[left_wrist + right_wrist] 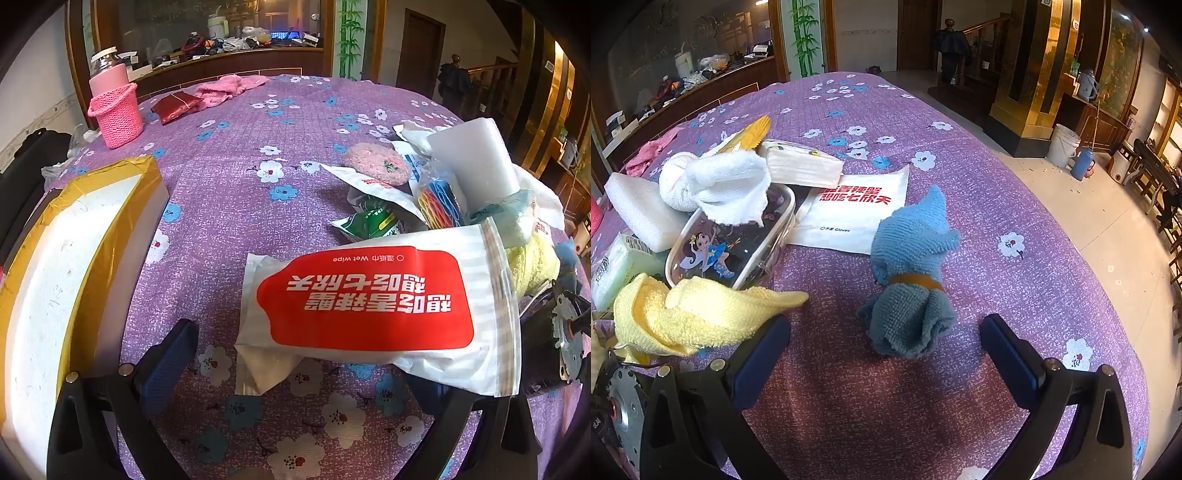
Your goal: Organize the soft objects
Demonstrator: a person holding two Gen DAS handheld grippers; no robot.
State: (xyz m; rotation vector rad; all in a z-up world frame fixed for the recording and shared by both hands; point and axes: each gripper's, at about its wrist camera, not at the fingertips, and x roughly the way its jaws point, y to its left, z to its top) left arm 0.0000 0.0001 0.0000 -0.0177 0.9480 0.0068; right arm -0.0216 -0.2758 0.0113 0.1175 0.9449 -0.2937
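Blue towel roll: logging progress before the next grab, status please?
Both claws open, empty. Right claw lined up on blue towel roll, not touching. Left claw at wet wipe pack. Yellow towel beside left finger.

towels: 3 (yellow (698,321), white (720,186), blue (912,280)) | wet-wipe packs: 1 (373,299) | foam blocks: 1 (642,212) | pink baskets: 1 (117,114)

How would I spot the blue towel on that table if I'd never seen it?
Find the purple flowered tablecloth, then the open right gripper. Straight ahead between its fingers lies the blue towel, apart from the heap on the left. Unlike the loose yellow towel and white towel, it is rolled and cinched by a tan band.
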